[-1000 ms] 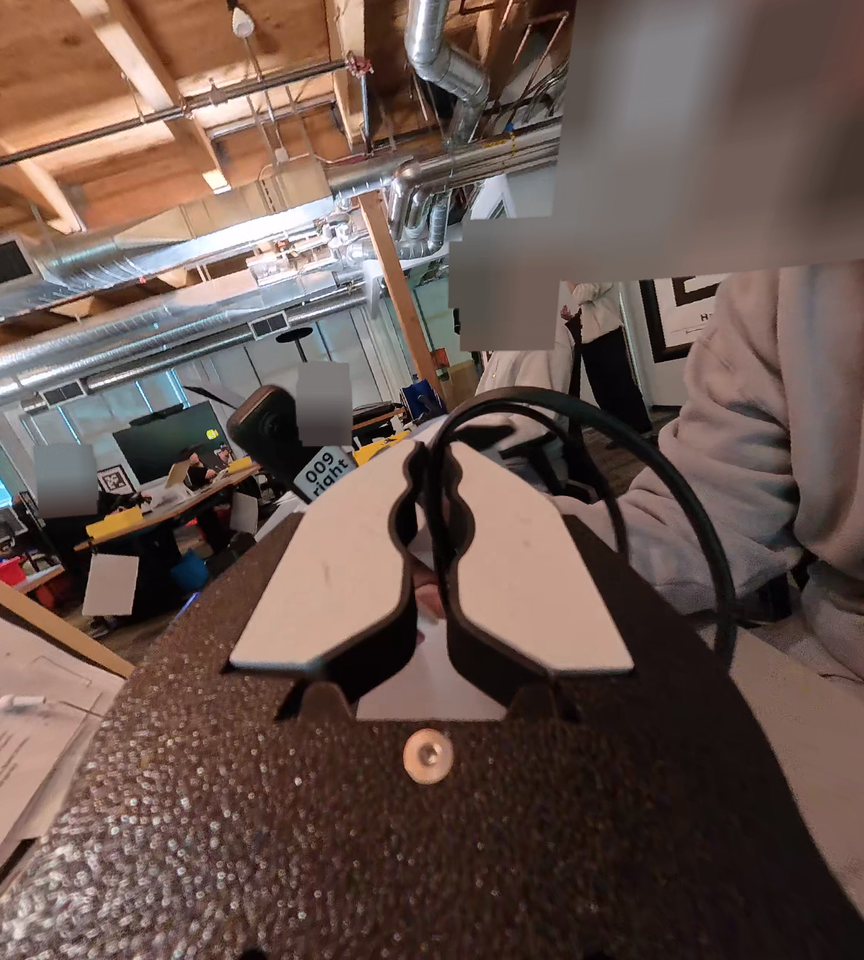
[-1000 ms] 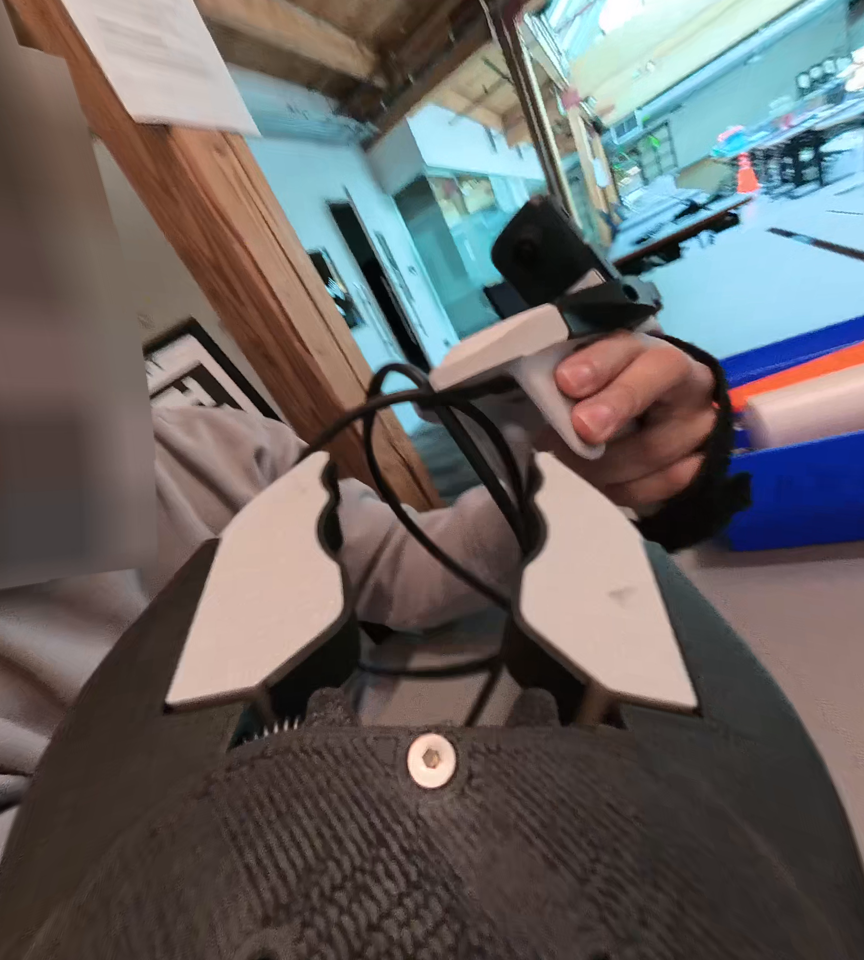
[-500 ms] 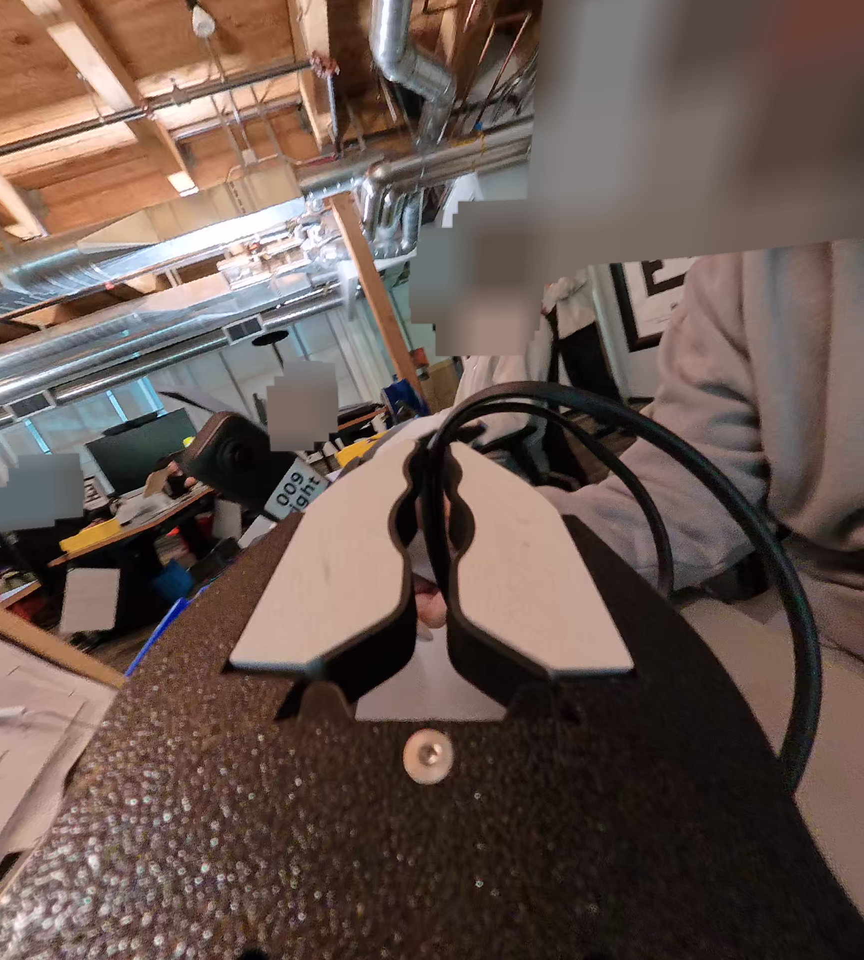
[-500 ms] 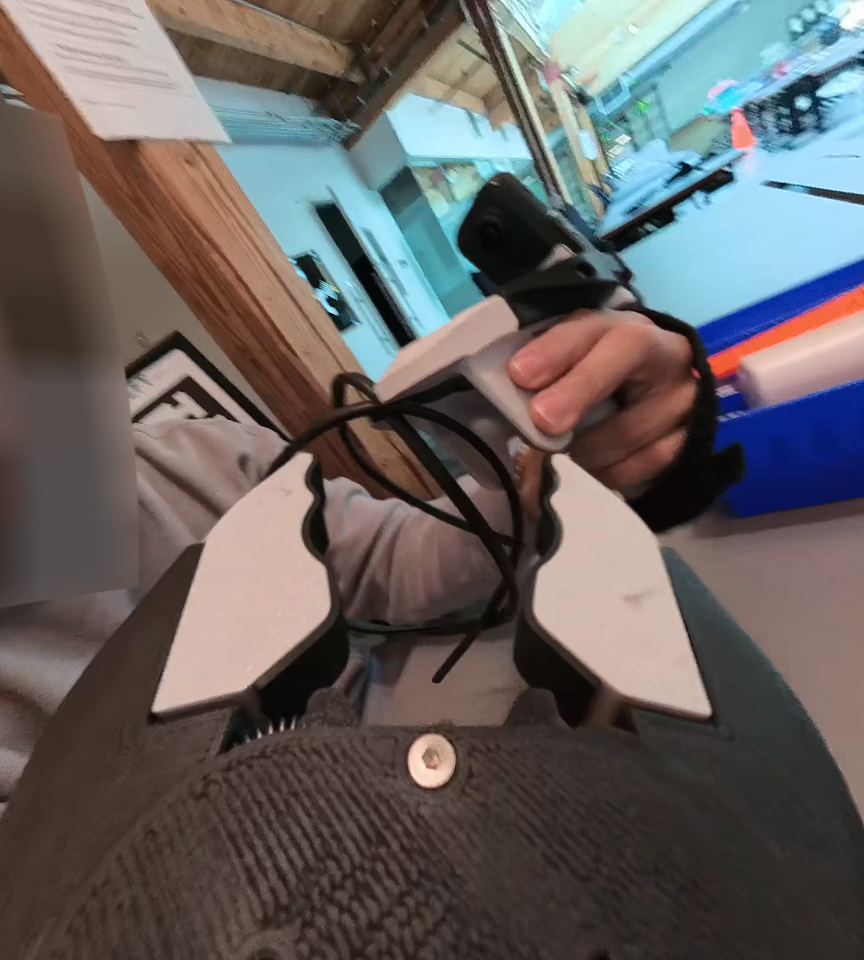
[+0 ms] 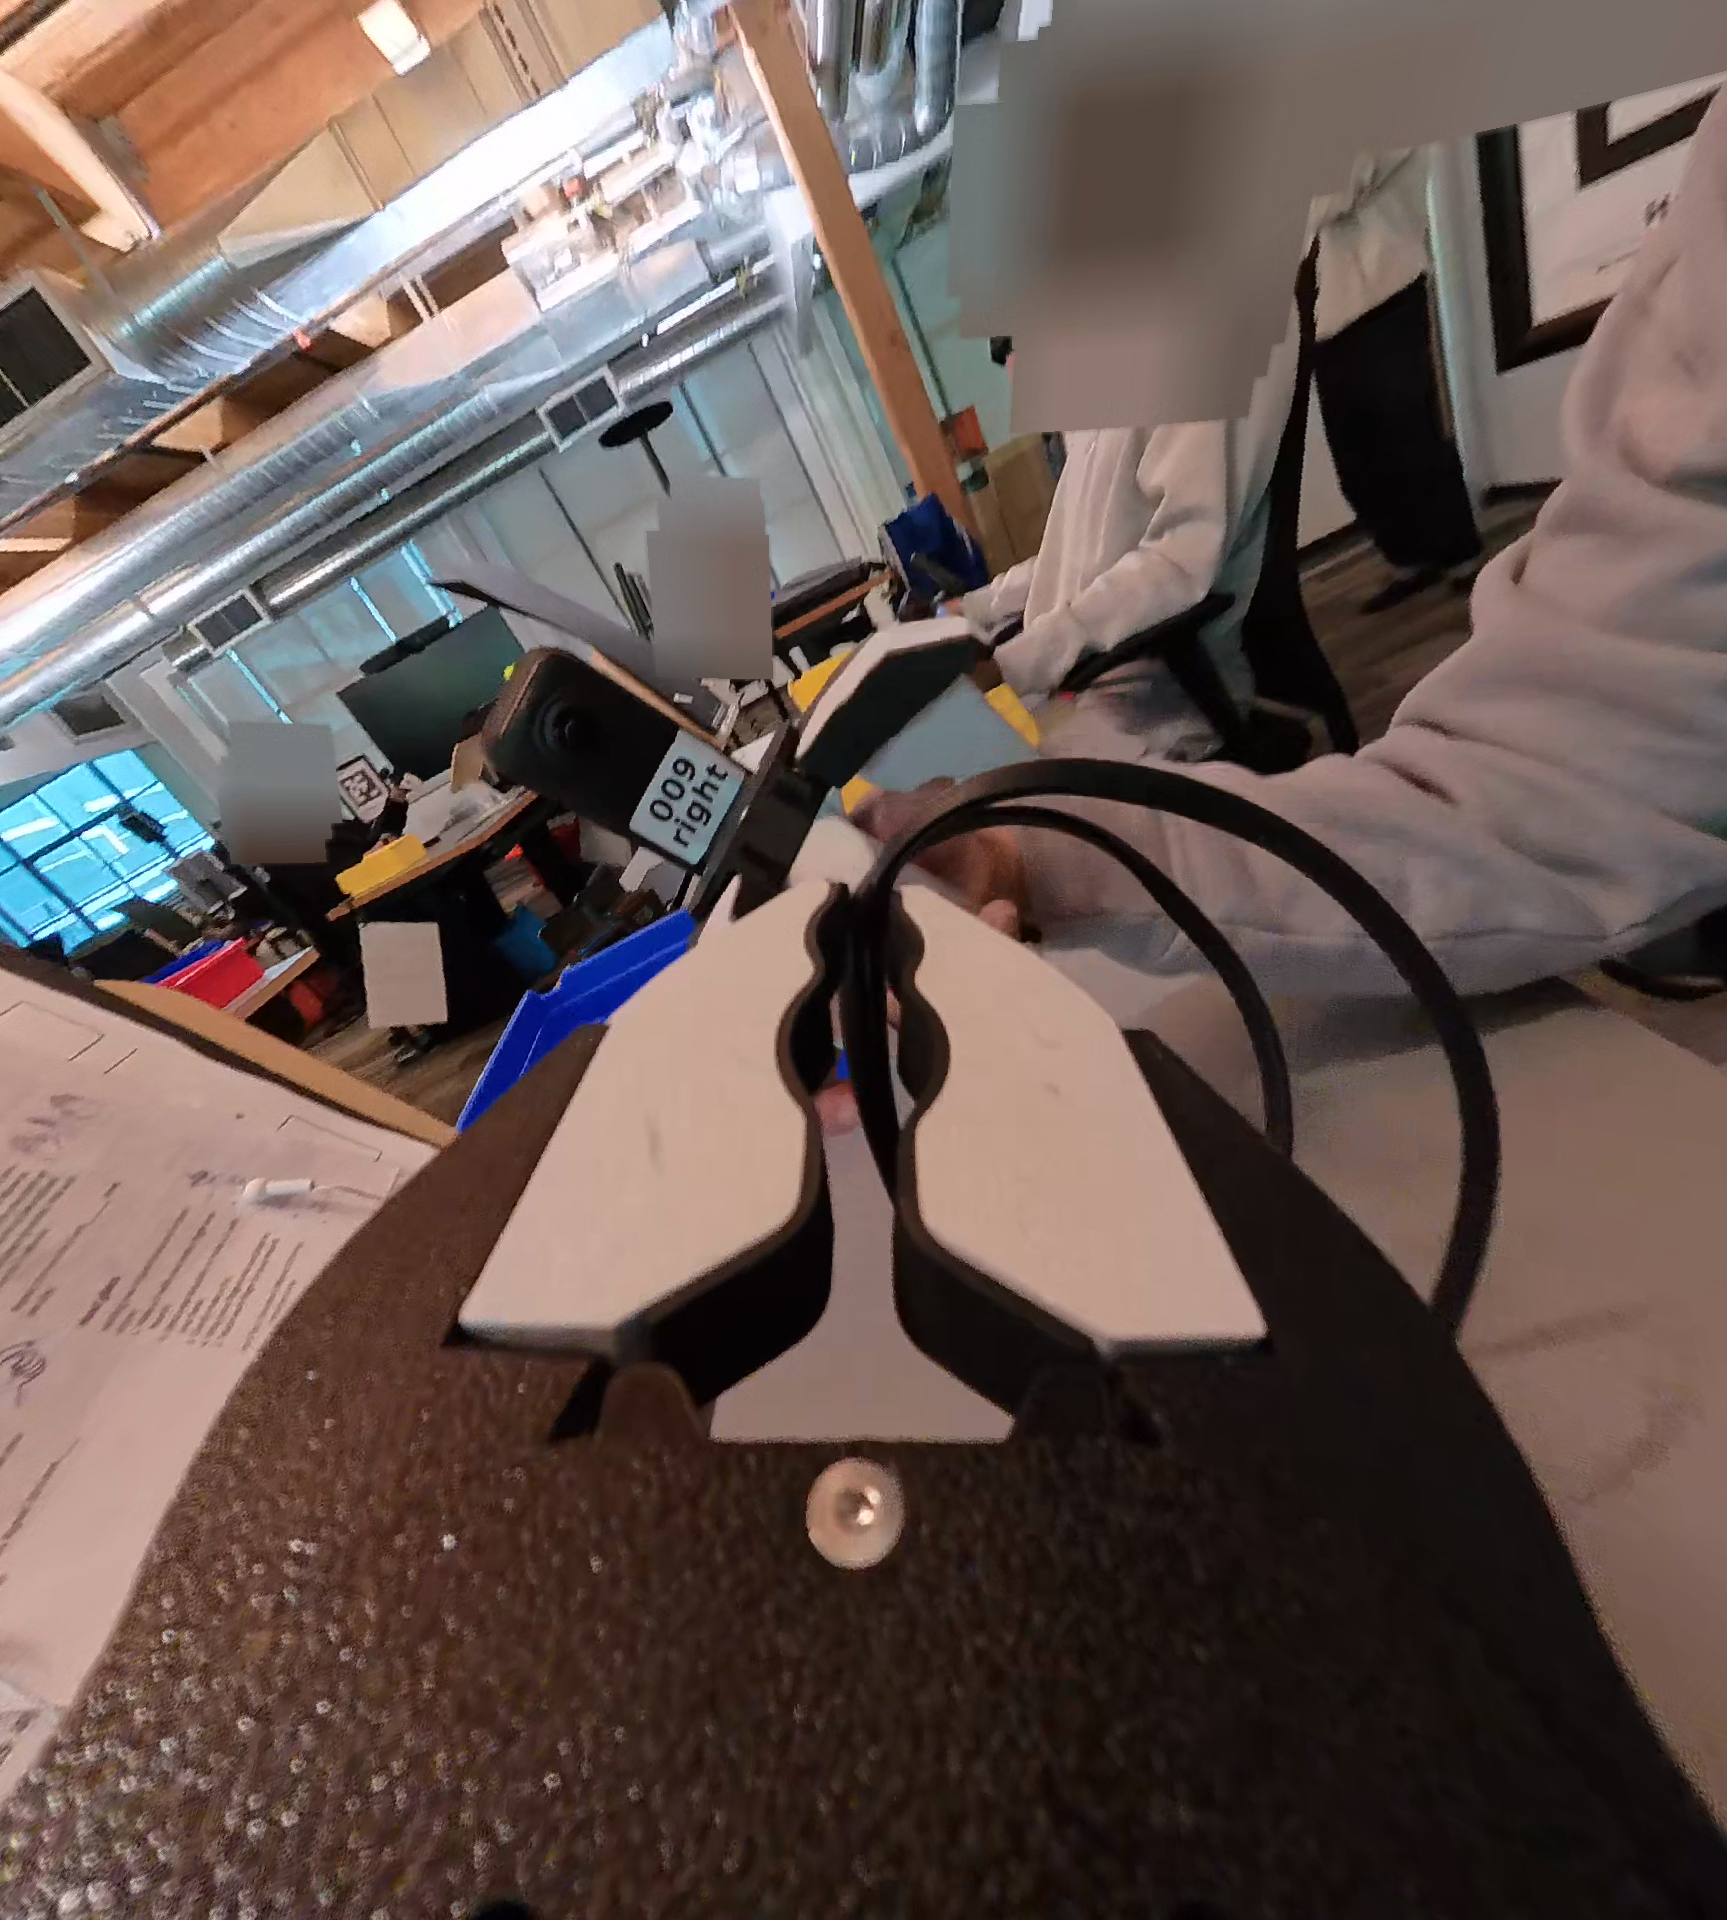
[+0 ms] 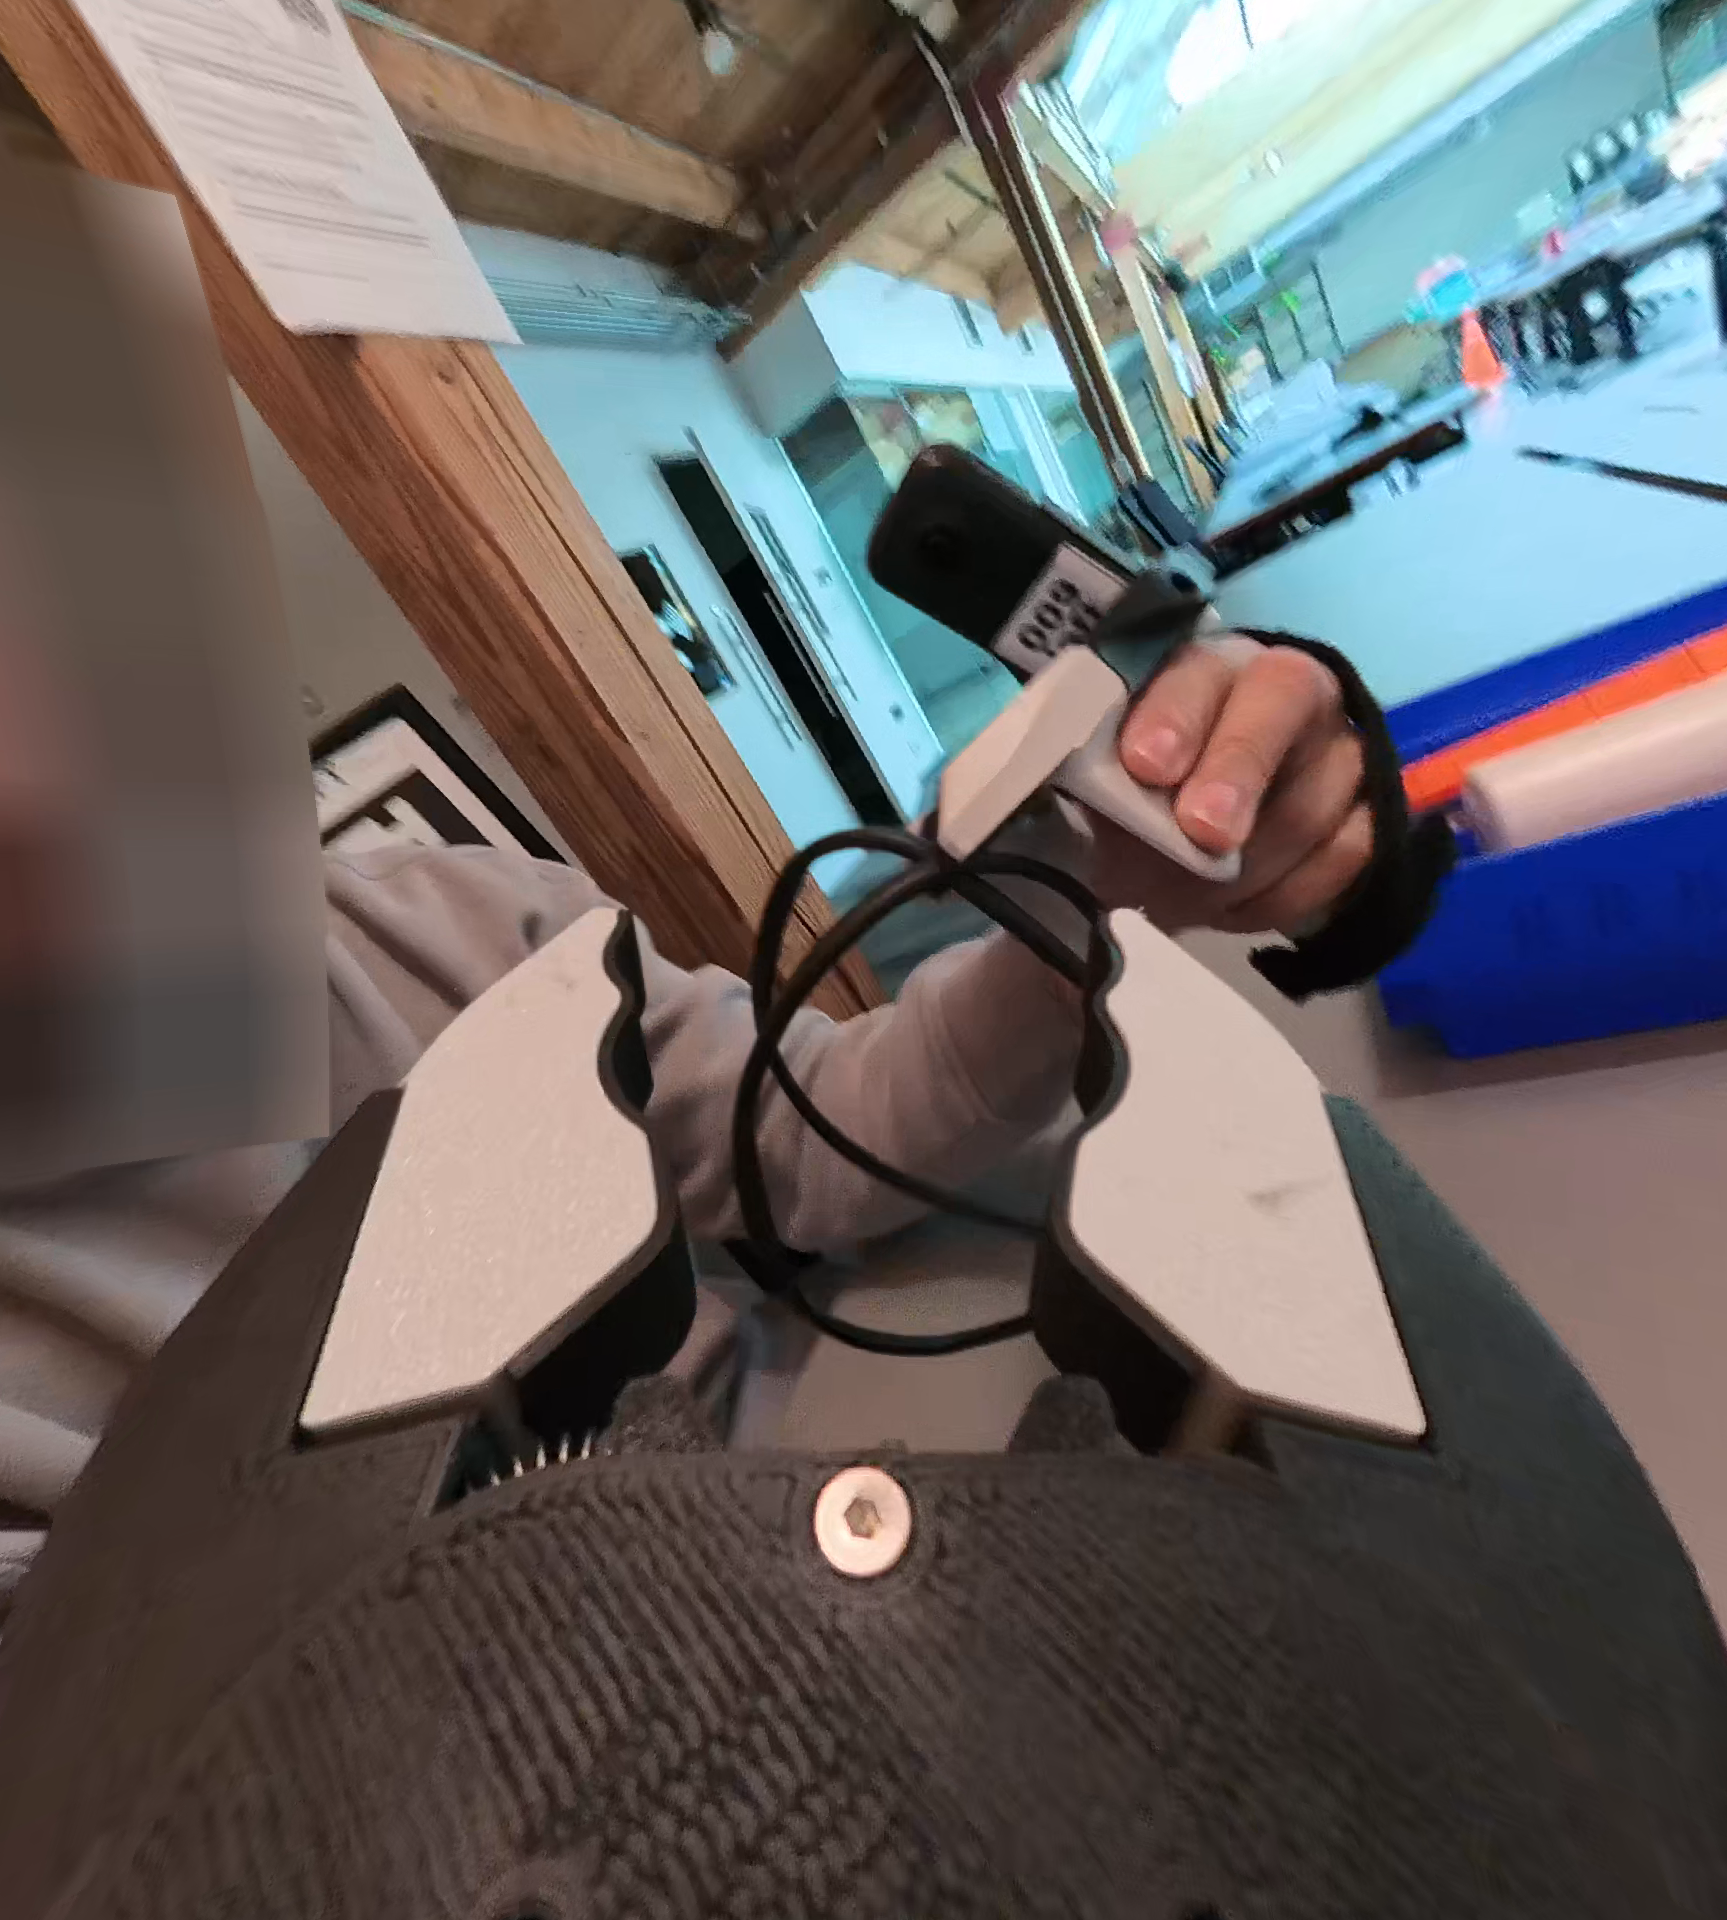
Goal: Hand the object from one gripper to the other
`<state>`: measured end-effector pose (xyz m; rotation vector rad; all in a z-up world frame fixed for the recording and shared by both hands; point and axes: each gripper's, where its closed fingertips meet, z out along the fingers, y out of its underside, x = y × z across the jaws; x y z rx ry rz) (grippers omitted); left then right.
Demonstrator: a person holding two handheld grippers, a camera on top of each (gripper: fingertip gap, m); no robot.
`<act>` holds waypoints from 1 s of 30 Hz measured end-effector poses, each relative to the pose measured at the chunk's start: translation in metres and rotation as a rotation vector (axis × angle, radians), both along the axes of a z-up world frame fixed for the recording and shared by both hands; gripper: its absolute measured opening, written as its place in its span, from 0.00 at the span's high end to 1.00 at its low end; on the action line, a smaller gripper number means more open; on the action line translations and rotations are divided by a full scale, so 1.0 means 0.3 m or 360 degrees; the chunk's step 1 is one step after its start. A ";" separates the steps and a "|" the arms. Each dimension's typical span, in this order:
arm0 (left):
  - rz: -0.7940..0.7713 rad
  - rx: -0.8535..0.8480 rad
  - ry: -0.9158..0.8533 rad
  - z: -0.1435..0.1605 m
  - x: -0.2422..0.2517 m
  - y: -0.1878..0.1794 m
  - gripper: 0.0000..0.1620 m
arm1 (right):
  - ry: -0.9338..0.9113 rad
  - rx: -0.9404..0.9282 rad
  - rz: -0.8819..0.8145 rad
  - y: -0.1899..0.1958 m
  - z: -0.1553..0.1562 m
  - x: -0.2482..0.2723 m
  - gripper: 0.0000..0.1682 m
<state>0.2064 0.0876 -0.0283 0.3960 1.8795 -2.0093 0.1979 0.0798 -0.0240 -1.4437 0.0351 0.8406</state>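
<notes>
Left gripper (image 5: 864,966) pinches the coiled black cable (image 5: 1358,935) at its fingertips; right gripper (image 6: 864,997) stands spread wide, the hanging loops (image 6: 838,1039) between its fingers, unclamped; cable judged light, limp, springy; best taken where strands bunch, near the tie low on the coil.

Matt black cable loop (image 5: 1358,873) is hanging smooth; gripper body (image 6: 838,1714) is showing rough, ribbed black plastic

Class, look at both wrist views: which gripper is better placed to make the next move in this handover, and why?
Probably the right gripper: its jaws stand open around the black cable loop, untouched, ready to close. The left gripper is already shut on the loop and need only hold.
</notes>
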 end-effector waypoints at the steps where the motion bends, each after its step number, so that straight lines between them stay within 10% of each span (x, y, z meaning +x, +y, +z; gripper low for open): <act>1: 0.0028 0.0030 -0.0010 -0.007 0.006 -0.004 0.96 | -0.0052 -0.0086 -0.0032 0.018 -0.029 0.000 0.50; 7: 0.0031 0.0103 -0.0012 -0.025 0.003 -0.017 0.96 | -0.0167 -0.0276 -0.0068 0.055 -0.110 0.003 0.58; 13: 0.0079 0.0089 0.0033 -0.033 0.031 0.004 0.96 | -0.0255 -0.0173 -0.0122 0.019 -0.076 0.023 0.97; 21: 0.0214 0.0077 0.0199 -0.041 0.087 0.011 0.94 | -0.0582 -0.0304 -0.0460 0.028 -0.100 0.119 0.97; 30: 0.0481 0.0258 0.0488 -0.085 0.151 0.044 0.61 | -0.1490 -0.0613 -0.1249 -0.080 -0.036 0.270 0.97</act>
